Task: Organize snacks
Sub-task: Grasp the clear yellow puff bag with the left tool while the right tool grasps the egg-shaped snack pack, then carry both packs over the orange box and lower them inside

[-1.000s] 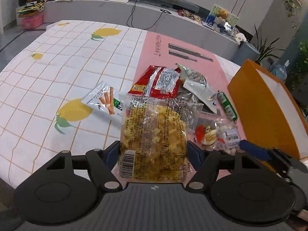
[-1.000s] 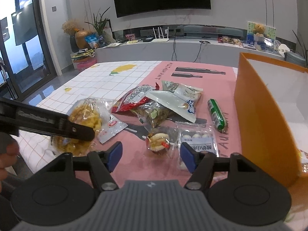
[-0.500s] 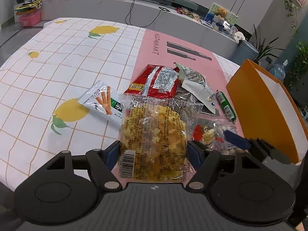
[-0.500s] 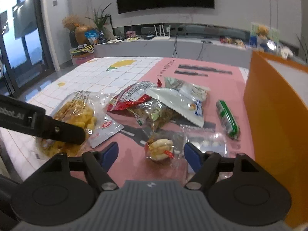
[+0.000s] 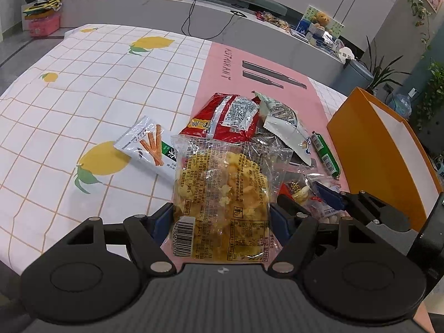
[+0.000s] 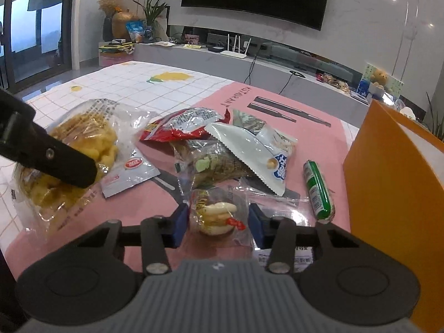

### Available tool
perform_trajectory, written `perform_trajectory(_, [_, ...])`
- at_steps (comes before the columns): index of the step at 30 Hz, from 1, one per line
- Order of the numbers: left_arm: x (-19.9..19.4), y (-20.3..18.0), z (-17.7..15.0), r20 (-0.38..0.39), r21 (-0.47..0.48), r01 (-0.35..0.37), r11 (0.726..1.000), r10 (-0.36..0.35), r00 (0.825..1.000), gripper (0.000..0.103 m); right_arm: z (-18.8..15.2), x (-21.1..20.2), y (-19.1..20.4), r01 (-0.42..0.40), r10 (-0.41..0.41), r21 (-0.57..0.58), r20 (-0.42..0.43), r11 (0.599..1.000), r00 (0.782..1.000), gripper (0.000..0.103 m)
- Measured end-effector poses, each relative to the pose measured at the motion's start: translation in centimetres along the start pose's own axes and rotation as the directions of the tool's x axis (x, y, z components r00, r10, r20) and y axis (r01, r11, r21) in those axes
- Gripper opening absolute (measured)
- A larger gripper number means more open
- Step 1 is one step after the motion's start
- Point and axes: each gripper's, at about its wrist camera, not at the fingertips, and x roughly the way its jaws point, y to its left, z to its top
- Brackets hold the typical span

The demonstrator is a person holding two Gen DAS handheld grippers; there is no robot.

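My left gripper [image 5: 220,220] is shut on a clear bag of yellow puffed snacks [image 5: 222,194], held above the table; the bag also shows in the right wrist view [image 6: 80,149]. My right gripper [image 6: 217,226] stands with its jaws on either side of a small clear pack of white biscuits [image 6: 217,217] lying on the pink mat; whether the pads touch it I cannot tell. The pile holds a red packet [image 5: 227,116], a white and blue packet [image 6: 249,144], a green sausage [image 6: 317,190] and a stick-snack packet [image 5: 149,147].
An orange box [image 6: 394,172] stands open at the right, close to my right gripper. The table [image 5: 69,97] has a lemon-print cloth on the left and a pink mat [image 5: 277,75] on the right. A grey counter runs behind.
My right gripper has moved forward and its jaws have narrowed around the biscuit pack. My left gripper still holds the yellow snack bag, slightly raised.
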Motion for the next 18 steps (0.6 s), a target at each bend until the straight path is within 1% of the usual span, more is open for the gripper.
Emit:
perform_trajectory(2, [0.0, 0.0, 0.0, -0.001, -0.001, -0.001, 1.0, 0.001, 1.0, 0.082, 0.0, -0.2, -0.1, -0.027, 0.027, 0.023, -0.001, 0.999, 1.0, 0.045])
perform_trajectory(4, [-0.1, 0.1, 0.0, 0.0, -0.004, -0.002, 1.0, 0.002, 1.0, 0.082, 0.1, -0.1, -0.5, -0.099, 0.1, 0.065, -0.013, 0.993, 0.995, 0.046])
perform_trajectory(5, [-0.1, 0.2, 0.0, 0.0, -0.006, -0.002, 1.0, 0.002, 1.0, 0.082, 0.1, 0.0, -0.7, -0.136, 0.139, 0.088, -0.025, 0.987, 0.99, 0.05])
perform_trajectory(6, [0.0, 0.2, 0.0, -0.001, -0.008, -0.001, 1.0, 0.001, 1.0, 0.082, 0.1, 0.1, -0.8, -0.155, 0.159, 0.104, -0.033, 0.982, 0.987, 0.05])
perform_trajectory(8, [0.0, 0.3, 0.0, -0.005, -0.009, 0.001, 1.0, -0.001, 1.0, 0.082, -0.1, 0.5, -0.7, -0.15, 0.156, 0.117, -0.042, 0.982, 0.987, 0.054])
perform_trajectory(9, [0.0, 0.2, 0.0, -0.005, -0.008, 0.001, 1.0, -0.001, 1.0, 0.082, -0.2, 0.7, -0.7, -0.144, 0.149, 0.11, -0.043, 0.983, 0.988, 0.054])
perform_trajectory(11, [0.1, 0.1, -0.1, -0.006, -0.003, 0.0, 1.0, 0.0, 1.0, 0.082, -0.5, 1.0, -0.5, -0.143, 0.148, 0.1, -0.041, 0.985, 0.988, 0.052])
perform_trajectory(13, [0.0, 0.1, -0.1, -0.005, 0.001, 0.002, 1.0, -0.002, 1.0, 0.082, -0.6, 1.0, -0.4, -0.132, 0.135, 0.088, -0.035, 0.987, 0.99, 0.044])
perform_trajectory(16, [0.0, 0.0, 0.0, -0.002, 0.003, 0.005, 1.0, -0.005, 1.0, 0.082, -0.6, 0.8, -0.5, -0.131, 0.134, 0.087, -0.03, 0.988, 0.991, 0.043])
perform_trajectory(18, [-0.1, 0.1, 0.0, 0.001, 0.001, 0.006, 1.0, -0.006, 1.0, 0.082, -0.7, 0.6, -0.5, -0.115, 0.117, 0.081, -0.018, 0.99, 0.993, 0.043])
